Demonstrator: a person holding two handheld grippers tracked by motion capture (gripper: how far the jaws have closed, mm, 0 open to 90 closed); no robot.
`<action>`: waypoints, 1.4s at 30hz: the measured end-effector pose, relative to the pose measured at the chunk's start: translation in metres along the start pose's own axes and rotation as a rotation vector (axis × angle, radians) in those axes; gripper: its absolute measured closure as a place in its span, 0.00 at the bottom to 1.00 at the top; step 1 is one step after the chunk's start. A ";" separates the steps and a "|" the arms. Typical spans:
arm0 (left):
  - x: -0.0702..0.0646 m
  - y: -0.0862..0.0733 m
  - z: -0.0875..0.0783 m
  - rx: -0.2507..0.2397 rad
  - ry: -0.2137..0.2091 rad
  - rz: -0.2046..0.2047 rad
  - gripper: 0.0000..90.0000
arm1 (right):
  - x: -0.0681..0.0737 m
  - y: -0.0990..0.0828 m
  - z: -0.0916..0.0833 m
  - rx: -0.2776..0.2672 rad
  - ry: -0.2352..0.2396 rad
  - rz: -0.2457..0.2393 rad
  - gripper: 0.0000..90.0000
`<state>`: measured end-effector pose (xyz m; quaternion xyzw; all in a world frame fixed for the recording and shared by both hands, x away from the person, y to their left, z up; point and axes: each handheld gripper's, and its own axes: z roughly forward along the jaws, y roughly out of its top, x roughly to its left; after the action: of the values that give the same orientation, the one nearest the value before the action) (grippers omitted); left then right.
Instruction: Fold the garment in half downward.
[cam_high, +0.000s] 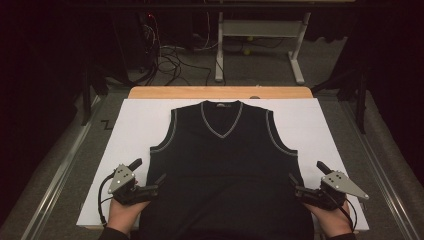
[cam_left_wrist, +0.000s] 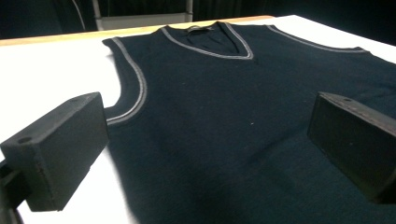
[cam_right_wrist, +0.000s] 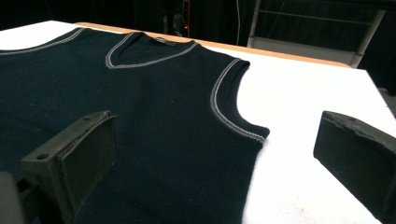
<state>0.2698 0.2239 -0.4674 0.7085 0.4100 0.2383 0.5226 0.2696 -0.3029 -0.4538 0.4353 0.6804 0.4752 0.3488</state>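
Your left gripper (cam_high: 148, 181) sits at the vest's left edge, jaws spread wide and grasping nothing; one jaw is over the white board (cam_high: 135, 125), the other over the knit. The dark sleeveless vest (cam_high: 225, 165) lies flat, neck away from you, in the middle of the board; your right gripper (cam_high: 306, 181) mirrors it at the right edge, jaws likewise released.

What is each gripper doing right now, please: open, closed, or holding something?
Left gripper: open, holding nothing, at the left side edge of the dark vest.
Right gripper: open, holding nothing, at the vest's right side edge.
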 end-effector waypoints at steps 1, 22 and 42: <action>-0.002 0.001 0.000 0.001 -0.002 0.009 0.00 | 0.000 0.000 0.000 -0.001 -0.003 -0.006 0.00; 0.002 0.004 0.002 -0.002 -0.018 -0.017 0.00 | 0.002 0.002 0.003 -0.001 0.020 -0.011 0.00; 0.009 0.011 0.011 0.051 -0.028 -0.069 0.08 | 0.007 0.012 0.024 0.121 0.007 -0.019 0.06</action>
<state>0.2868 0.2242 -0.4615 0.7105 0.4327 0.1998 0.5177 0.2915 -0.2859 -0.4498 0.4475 0.7133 0.4313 0.3240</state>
